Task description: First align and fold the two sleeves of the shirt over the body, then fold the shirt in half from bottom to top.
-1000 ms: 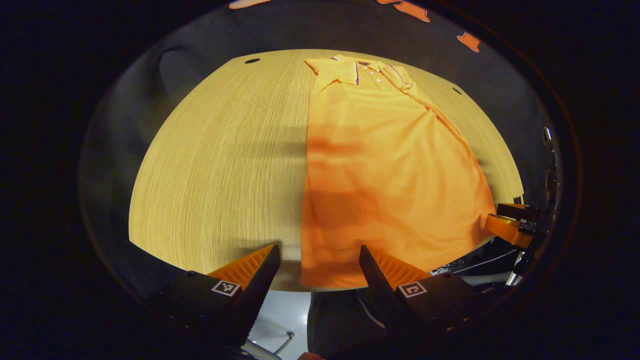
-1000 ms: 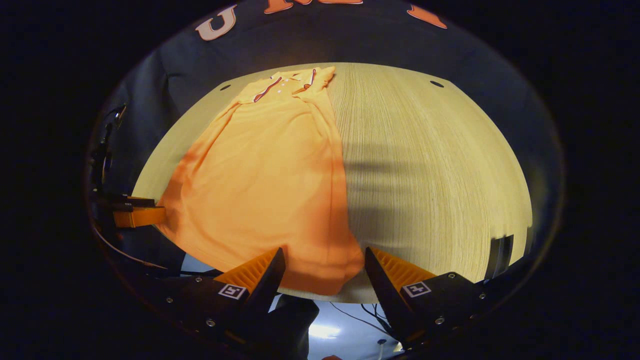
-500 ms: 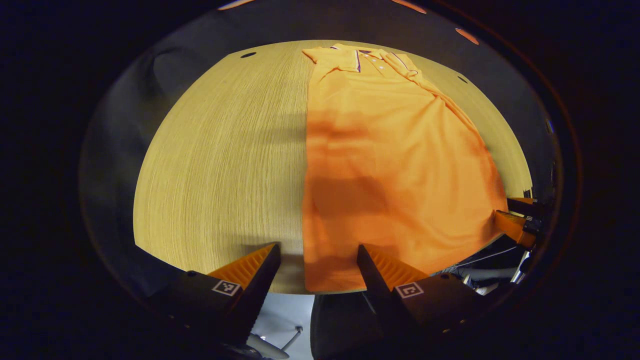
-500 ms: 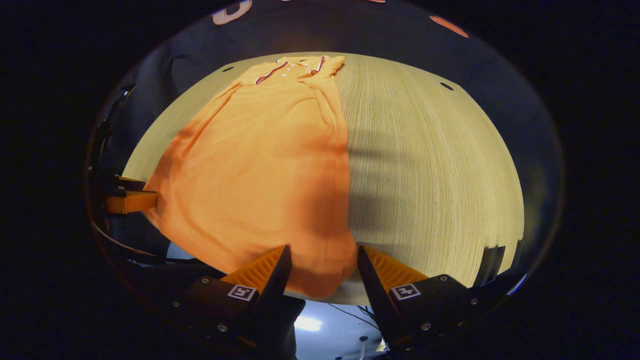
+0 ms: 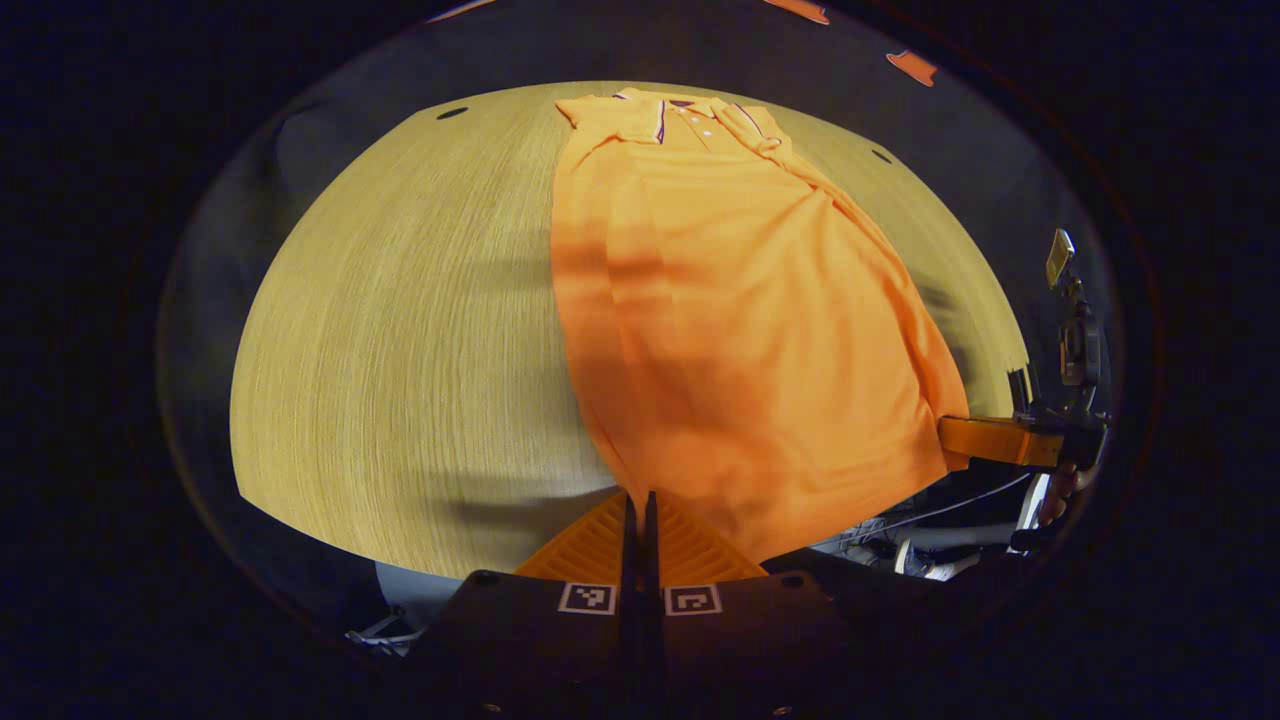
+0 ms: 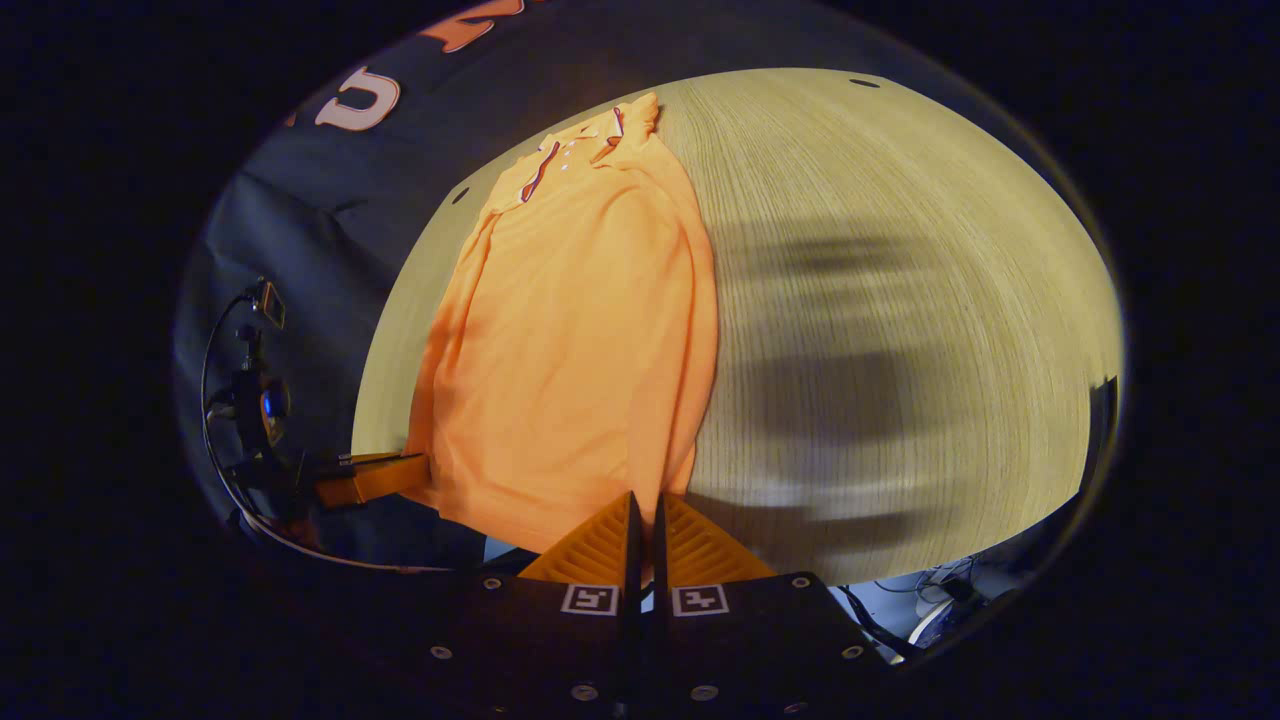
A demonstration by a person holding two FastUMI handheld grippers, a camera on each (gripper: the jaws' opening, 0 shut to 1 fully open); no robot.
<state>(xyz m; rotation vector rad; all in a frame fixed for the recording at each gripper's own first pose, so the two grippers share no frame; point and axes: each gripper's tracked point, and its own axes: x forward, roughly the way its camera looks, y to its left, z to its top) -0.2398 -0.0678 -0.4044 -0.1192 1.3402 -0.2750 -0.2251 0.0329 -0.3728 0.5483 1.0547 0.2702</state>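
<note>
An orange polo shirt (image 5: 730, 300) lies lengthwise on the wooden table (image 5: 400, 320), collar (image 5: 670, 108) at the far end and both sleeves folded in over the body. My left gripper (image 5: 637, 497) is shut on the near left corner of the hem. In the left gripper view the right gripper (image 5: 985, 440) pinches the hem's other corner at the right. In the right gripper view the shirt (image 6: 570, 350) runs away from my right gripper (image 6: 645, 497), which is shut on the near right hem corner. Over at the left, the left gripper (image 6: 375, 475) holds its corner.
The table (image 6: 900, 300) stretches bare to the right of the shirt, with small dark holes (image 6: 864, 83) near its far edge. Bare wood also lies left of the shirt in the left gripper view. Cables and floor (image 5: 900, 550) show below the near table edge.
Both grippers stood open around the hem corners; now both have shut on them. The near hem has drawn in and risen slightly off the table edge.
</note>
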